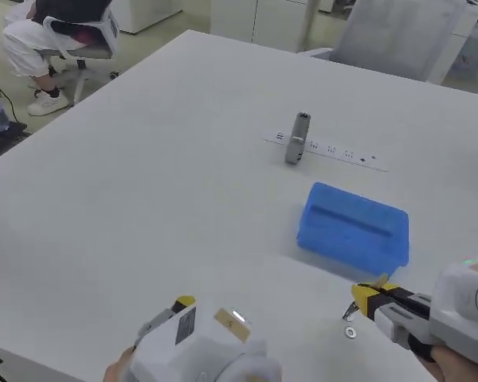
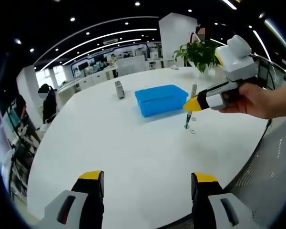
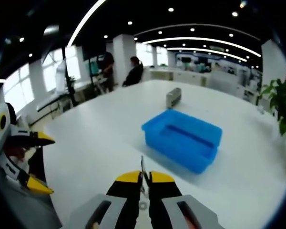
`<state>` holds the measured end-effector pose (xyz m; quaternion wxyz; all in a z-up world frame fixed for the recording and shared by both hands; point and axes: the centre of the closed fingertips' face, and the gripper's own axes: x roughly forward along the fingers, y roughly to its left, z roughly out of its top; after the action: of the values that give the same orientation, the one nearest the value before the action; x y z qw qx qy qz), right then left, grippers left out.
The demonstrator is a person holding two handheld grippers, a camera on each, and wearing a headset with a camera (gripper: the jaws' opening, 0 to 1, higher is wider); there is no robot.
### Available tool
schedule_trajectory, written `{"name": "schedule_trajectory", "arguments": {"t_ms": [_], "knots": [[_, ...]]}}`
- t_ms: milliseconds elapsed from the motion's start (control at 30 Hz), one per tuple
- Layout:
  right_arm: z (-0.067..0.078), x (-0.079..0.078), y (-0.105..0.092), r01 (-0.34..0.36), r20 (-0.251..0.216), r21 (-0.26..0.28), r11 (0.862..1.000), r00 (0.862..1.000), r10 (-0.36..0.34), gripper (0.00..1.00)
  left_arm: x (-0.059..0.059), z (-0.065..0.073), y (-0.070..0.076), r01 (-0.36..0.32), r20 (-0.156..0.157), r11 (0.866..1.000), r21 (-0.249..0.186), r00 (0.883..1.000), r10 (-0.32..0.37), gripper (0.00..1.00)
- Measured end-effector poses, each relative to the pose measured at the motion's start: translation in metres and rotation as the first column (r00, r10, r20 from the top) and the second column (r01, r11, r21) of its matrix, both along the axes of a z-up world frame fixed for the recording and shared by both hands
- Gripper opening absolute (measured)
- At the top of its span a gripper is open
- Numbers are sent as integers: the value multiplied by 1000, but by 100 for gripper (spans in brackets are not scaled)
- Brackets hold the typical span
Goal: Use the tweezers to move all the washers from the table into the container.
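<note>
Picking step: judging by the layout, the job now is to nip a washer (image 1: 350, 332) with the tweezers (image 1: 351, 309) and carry it to the blue container (image 1: 346, 248).
Washer: a small metal ring lying flat on the white desk (image 1: 143, 199), at the near right, just on the near side of the tweezer tips. Whether the tips touch it cannot be told, nor whether more washers lie beside it.
Container: an open blue tray on the desk, just beyond the washer on its far side. Its inside looks bare, though small rings would be hard to make out.
Right tongs (image 3: 142, 180): jaws pressed together on the tweezers, which stick out forward and slant down toward the desk. Whether the tweezer tips themselves are pinched cannot be told.
Left tongs (image 2: 148, 186): jaws spread wide with nothing between them, hovering over the near left of the desk, well apart from the washer.
Doing it well: the tips probably need to come down on either side of the ring's rim, or with one tip through the hole. A gentle squeeze should follow, then a straight lift and a short carry over the tray's near wall before letting go.
Risk: a thin ring on a smooth desk may skate away or flip if pressed from one side.
</note>
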<state>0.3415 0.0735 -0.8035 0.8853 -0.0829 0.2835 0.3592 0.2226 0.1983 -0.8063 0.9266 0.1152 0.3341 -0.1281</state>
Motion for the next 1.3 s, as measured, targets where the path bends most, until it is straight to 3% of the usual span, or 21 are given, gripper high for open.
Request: {"name": "schedule_trajectory", "arguments": {"t_ms": [267, 433, 1033, 1300], "knots": [[1, 1, -6, 35, -12, 0, 999, 999, -35, 1, 0, 0, 0, 0, -1, 1000, 5, 1000, 0, 75], [6, 1, -8, 74, -78, 62, 995, 995, -69, 0, 0, 0, 1, -1, 0, 1000, 5, 1000, 1, 75], [45, 9, -14, 44, -16, 82, 996, 999, -42, 1, 1, 1, 0, 0, 5, 1000, 0, 1000, 0, 76], [72, 31, -14, 31, 41, 102, 994, 999, -36, 1, 0, 1, -1, 5, 4, 1000, -1, 1000, -5, 75]]}}
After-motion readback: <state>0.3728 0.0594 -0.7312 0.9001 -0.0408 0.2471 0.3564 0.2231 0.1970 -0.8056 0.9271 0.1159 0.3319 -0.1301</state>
